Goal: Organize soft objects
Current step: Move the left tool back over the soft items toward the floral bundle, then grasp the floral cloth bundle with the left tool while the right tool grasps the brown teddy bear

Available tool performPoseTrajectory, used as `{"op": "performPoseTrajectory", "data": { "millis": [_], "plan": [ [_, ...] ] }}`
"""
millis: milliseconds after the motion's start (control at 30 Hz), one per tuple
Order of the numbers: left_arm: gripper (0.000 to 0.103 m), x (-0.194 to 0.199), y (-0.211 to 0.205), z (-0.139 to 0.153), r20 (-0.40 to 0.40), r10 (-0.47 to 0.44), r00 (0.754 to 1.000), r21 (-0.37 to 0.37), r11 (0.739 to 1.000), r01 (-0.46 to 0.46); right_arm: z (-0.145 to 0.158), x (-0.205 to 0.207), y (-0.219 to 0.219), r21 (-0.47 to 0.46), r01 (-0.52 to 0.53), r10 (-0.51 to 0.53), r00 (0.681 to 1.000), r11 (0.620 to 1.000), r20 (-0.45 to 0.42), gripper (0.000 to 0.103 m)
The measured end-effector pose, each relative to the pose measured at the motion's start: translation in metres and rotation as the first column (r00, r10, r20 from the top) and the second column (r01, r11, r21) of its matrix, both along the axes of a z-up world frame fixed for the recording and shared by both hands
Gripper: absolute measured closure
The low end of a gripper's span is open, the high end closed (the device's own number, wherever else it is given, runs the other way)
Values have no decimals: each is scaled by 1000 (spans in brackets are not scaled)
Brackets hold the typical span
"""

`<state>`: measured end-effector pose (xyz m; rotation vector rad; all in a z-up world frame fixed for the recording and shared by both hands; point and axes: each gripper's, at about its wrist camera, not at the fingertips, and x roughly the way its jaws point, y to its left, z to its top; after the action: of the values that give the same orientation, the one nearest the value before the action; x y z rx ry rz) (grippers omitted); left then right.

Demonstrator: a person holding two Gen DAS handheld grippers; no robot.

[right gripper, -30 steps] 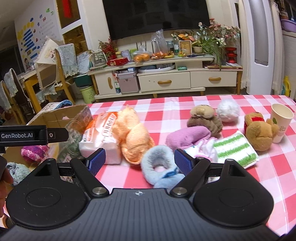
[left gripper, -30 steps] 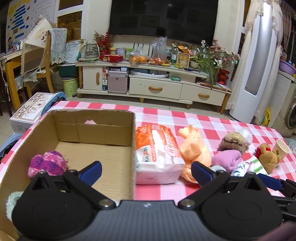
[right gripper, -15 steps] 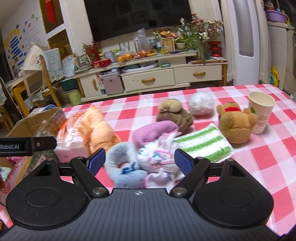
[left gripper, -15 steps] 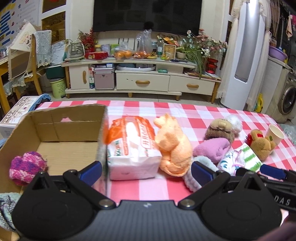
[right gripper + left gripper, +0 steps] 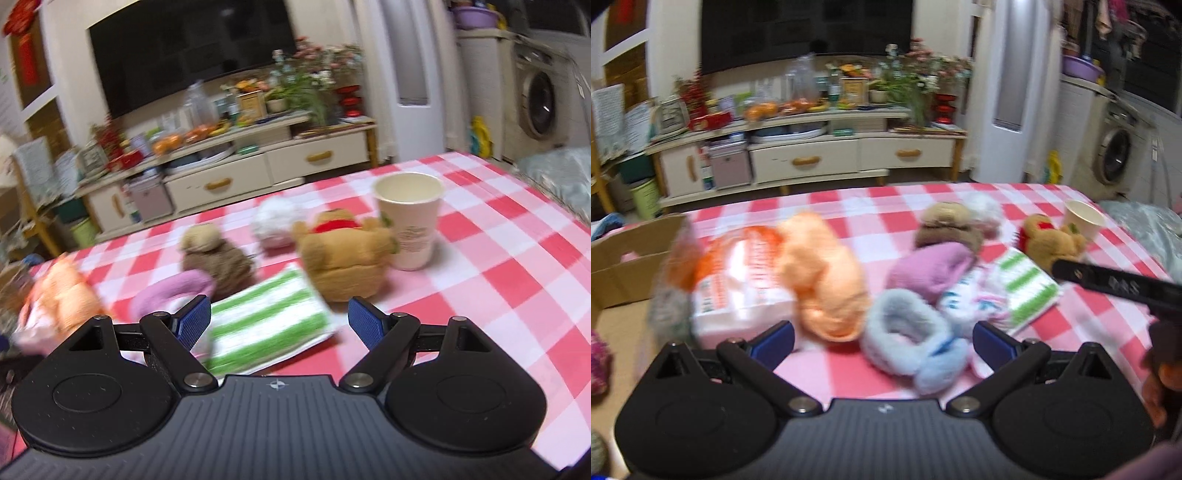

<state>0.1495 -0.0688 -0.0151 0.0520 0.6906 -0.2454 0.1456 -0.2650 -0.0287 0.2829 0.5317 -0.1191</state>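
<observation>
My left gripper (image 5: 882, 341) is open above the checked cloth, and a fluffy blue ring (image 5: 905, 332) lies between its fingers. Around it sit an orange plush (image 5: 823, 280), a purple plush (image 5: 931, 269) and a white tissue pack (image 5: 738, 295). The cardboard box (image 5: 624, 258) is at the left with a pink knit ball (image 5: 598, 365) inside. My right gripper (image 5: 279, 319) is open over a green-striped cloth (image 5: 266, 325), with a tan bear (image 5: 343, 254) just beyond. A brown plush (image 5: 218, 254) and a white pompom (image 5: 277, 221) lie farther back.
A paper cup (image 5: 410, 218) stands right of the tan bear. The right gripper's arm (image 5: 1115, 284) crosses the left wrist view at the right edge. The table (image 5: 517, 266) with its red checked cloth extends to the right. A TV cabinet (image 5: 805, 155) and a washing machine (image 5: 1115, 155) stand beyond.
Both grippers have swung to the right. The left one moved from the box to over the blue ring; the right one moved from the blue ring to over the green-striped cloth. Both stay open.
</observation>
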Motion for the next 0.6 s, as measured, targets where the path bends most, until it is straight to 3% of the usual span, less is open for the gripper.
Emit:
{"op": "performPoseTrajectory", "data": {
  "millis": [233, 400, 600],
  "plan": [
    [1, 3, -37, -14, 19, -117, 993, 33, 993, 116, -14, 20, -17, 101, 47, -49, 999, 994, 13, 0],
    [1, 10, -53, -21, 36, -155, 987, 51, 987, 153, -16, 32, -22, 64, 33, -35, 999, 997, 38, 0],
    [1, 21, -64, -27, 44, -163, 986, 47, 986, 161, -21, 45, -27, 29, 26, -26, 1000, 999, 8, 0]
  ]
}}
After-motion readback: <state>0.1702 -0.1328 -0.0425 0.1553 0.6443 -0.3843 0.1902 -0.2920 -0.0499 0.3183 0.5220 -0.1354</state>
